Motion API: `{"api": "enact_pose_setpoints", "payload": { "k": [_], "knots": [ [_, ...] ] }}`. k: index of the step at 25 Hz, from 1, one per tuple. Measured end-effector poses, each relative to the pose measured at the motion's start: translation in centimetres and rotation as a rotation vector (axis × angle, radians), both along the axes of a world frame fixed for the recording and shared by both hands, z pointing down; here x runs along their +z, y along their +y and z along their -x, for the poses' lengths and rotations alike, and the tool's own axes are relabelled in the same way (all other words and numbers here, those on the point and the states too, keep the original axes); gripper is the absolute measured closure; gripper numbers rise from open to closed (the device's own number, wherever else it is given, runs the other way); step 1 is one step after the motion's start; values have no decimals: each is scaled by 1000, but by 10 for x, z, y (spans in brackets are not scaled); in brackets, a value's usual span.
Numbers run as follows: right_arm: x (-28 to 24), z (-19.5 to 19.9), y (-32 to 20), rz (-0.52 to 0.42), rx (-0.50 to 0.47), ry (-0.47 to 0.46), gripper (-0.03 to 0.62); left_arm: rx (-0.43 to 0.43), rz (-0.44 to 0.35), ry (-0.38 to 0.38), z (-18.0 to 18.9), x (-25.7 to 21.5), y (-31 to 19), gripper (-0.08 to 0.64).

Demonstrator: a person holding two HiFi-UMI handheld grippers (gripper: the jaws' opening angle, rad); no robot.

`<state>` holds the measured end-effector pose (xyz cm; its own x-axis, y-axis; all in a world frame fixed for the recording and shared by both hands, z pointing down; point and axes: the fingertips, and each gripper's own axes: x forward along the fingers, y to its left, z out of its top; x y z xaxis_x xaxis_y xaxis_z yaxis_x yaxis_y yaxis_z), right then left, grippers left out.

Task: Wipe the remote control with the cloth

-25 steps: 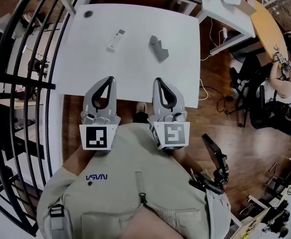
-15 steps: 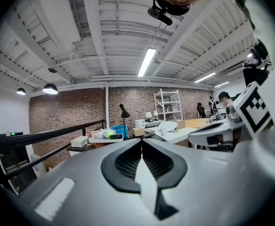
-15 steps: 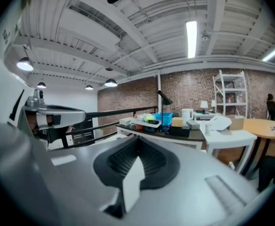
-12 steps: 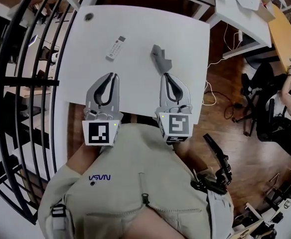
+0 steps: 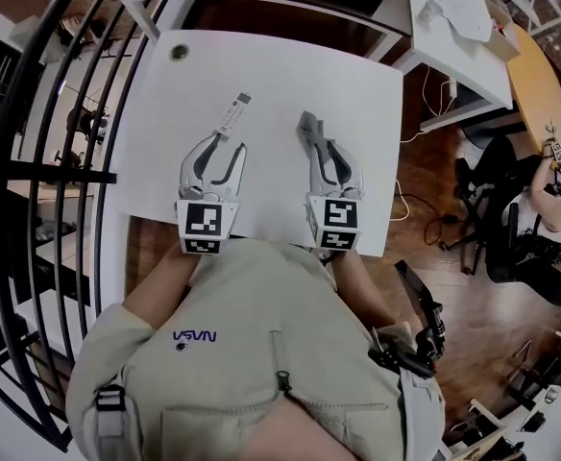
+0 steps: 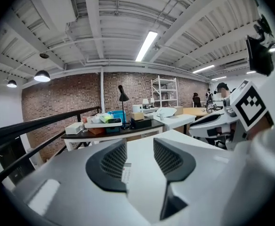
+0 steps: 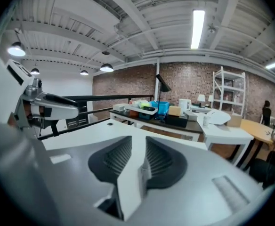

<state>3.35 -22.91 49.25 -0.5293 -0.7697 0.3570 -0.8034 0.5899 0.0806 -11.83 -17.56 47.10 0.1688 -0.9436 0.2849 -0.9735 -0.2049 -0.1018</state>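
The remote control (image 5: 232,113) lies on the white counter (image 5: 156,147), with the grey cloth (image 5: 305,121) near it. The jaws of our 2 grippers have just been opening. The remote's end shows between those of the left gripper (image 5: 227,148), the cloth between those of the right gripper (image 5: 330,150), and neither is pressed.

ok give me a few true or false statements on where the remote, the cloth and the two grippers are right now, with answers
1. The remote control lies on the white table. True.
2. The cloth is draped over the remote control. False: it lies apart from it, to its right in the head view.
3. The left gripper is shut on the remote control. False: its jaws stand apart, having just been opening. The remote shows between them, not gripped.
4. The right gripper points at the cloth. True. Its jaws have also just been opening.
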Motion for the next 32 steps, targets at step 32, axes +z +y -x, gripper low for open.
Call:
{"api": "enact_pose_setpoints", "payload": {
  "k": [32],
  "knots": [
    [185,2,-72,383,61,246,385,37,526,12,53,228,-87,231]
  ]
}}
